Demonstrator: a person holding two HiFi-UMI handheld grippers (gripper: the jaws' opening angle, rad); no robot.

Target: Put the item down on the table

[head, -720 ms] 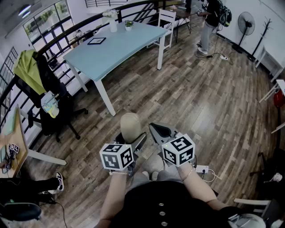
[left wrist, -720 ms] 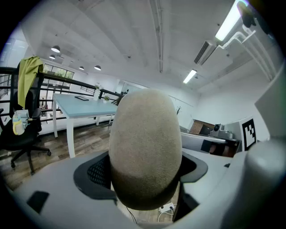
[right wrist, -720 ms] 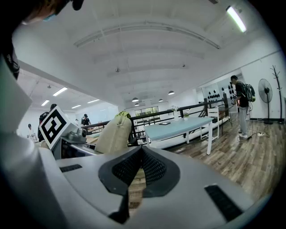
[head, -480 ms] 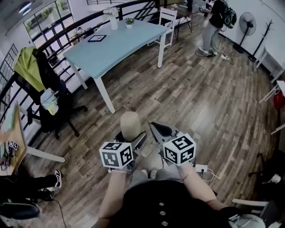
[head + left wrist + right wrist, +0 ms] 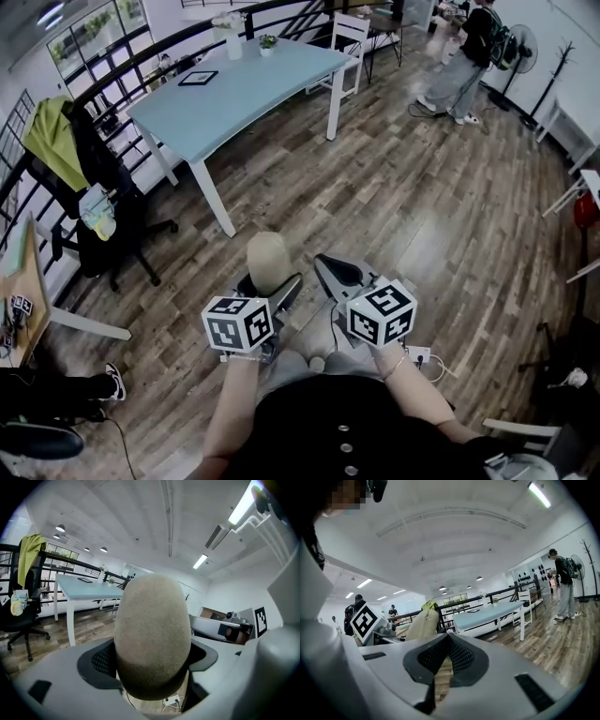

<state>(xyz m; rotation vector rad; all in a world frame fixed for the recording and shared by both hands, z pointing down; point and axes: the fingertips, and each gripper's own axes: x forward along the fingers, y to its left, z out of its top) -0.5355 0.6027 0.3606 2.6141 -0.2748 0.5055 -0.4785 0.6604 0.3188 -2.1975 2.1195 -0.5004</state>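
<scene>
A beige, felt-like egg-shaped item point(image 5: 268, 261) stands upright between the jaws of my left gripper point(image 5: 269, 284), low in the middle of the head view. In the left gripper view the item point(image 5: 152, 630) fills the centre, with both black pads point(image 5: 100, 662) pressed against its lower sides, so the left gripper point(image 5: 153, 674) is shut on it. My right gripper point(image 5: 327, 268) sits just to its right, jaws together and holding nothing; the right gripper view shows its tips point(image 5: 449, 638) meeting. The light blue table point(image 5: 234, 94) stands some way ahead, beyond wooden floor.
A black office chair with a green jacket point(image 5: 89, 192) stands at the left by a railing. A white chair point(image 5: 349, 42) is behind the table, which carries a vase point(image 5: 233, 42), a small plant and a dark tablet point(image 5: 198, 78). A person point(image 5: 469, 56) walks at the far right near a fan point(image 5: 518, 47).
The view has shifted a little, so the table sits slightly farther up-left. The person at the back has walked to the right. Both grippers keep their pose and the left still holds the item.
</scene>
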